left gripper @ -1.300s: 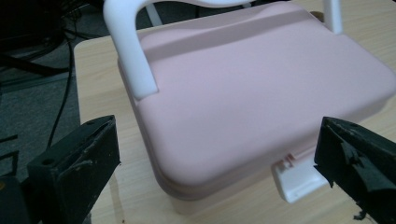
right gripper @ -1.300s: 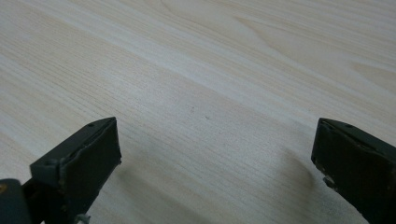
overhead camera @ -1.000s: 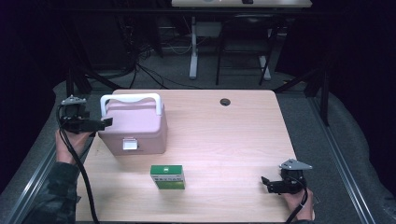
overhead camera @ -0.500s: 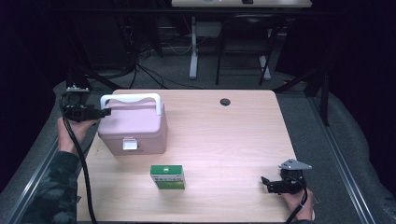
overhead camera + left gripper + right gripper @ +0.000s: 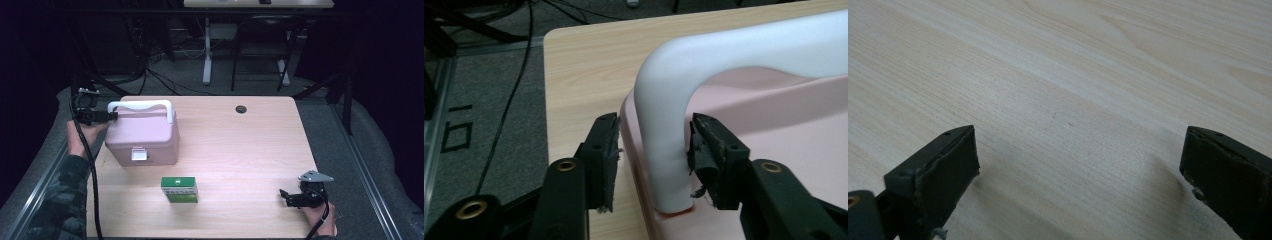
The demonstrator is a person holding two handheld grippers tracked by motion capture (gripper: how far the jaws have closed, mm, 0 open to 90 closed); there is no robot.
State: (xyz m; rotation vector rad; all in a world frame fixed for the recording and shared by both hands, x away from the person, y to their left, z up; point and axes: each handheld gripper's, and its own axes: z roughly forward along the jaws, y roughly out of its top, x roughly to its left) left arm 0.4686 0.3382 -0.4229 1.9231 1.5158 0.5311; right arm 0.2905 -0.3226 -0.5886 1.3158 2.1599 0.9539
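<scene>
Since prev frame, L gripper moves in along table edge to pink box at table's left; jaws have been closing. Handle post sits between pads: right pad touching, left pad apart, no pinch yet. R gripper spread wide, idle, well apart.

The right gripper hangs low over the pale wood-grain worktop, its two black fingers spread wide apart, bare worktop between them.
</scene>
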